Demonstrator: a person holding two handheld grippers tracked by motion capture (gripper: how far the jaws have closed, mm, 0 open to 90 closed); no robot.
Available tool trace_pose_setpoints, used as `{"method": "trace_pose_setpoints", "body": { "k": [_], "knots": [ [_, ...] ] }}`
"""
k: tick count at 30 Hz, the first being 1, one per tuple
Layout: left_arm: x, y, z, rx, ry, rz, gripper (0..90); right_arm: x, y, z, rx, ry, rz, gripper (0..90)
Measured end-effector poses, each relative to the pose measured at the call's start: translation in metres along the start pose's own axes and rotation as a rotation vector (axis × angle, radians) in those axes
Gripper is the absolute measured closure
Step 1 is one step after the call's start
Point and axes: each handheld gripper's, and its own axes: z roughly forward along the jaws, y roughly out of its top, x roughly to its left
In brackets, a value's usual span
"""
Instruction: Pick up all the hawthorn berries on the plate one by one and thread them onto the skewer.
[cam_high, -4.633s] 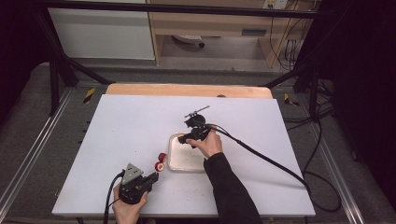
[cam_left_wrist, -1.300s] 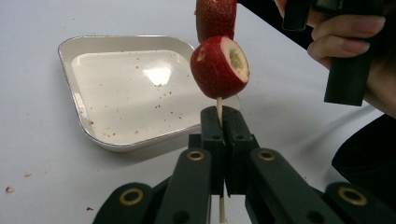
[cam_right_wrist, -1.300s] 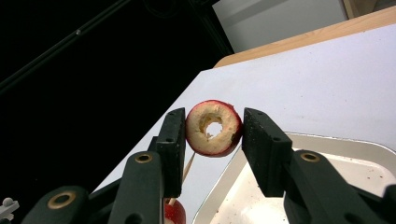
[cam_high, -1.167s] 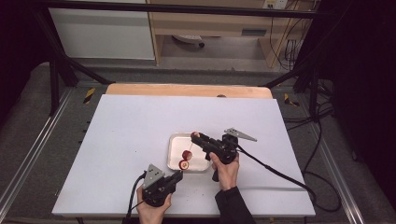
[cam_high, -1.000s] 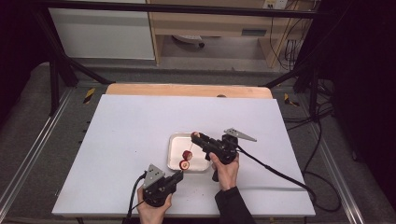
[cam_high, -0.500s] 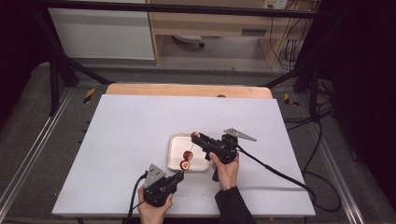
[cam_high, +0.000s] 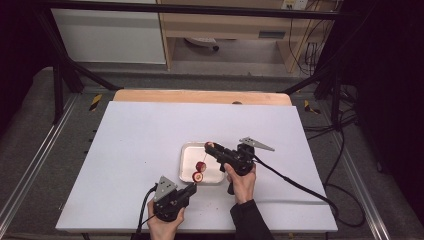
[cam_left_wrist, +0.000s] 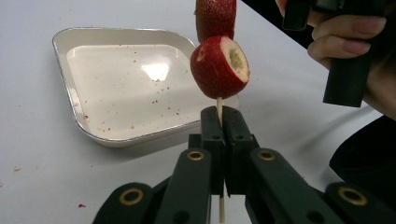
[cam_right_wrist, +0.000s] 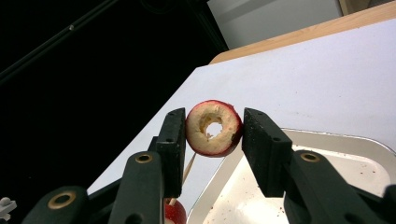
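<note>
white table (cam_high: 150, 145), dark room | left hand-held gripper (cam_left_wrist: 223, 122) clamps skewer (cam_left_wrist: 219, 105) | right hand-held gripper (cam_right_wrist: 212, 131) grips fruit ring (cam_right_wrist: 214, 128)

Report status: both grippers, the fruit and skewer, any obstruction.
Left gripper shut on thin wooden skewer, two red cored fruit pieces threaded. Right gripper shut on red ring-shaped fruit piece, above white metal tray. No obstruction seen.

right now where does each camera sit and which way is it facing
High view: above the person's side, looking forward and down on the white table; both hands show.
Left gripper view: on the left tool, facing the tray; its shut jaws show.
Right gripper view: on the right tool, its jaws clamping a cored fruit piece.
All share the tray.
</note>
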Motion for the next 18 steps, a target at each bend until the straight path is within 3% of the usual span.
{"method": "trace_pose_setpoints", "body": {
  "k": [12,18],
  "knots": [
    [0.0005,0.0003,0.0006,0.004,0.002,-0.001,88.7,0.0003,-0.0002,0.0007,0.000,0.013,0.019,61.2],
    [0.0009,0.0010,0.0005,-0.003,0.004,-0.034,88.7,0.0003,-0.0035,0.0015,0.012,0.016,0.009,61.2]
  ]
}}
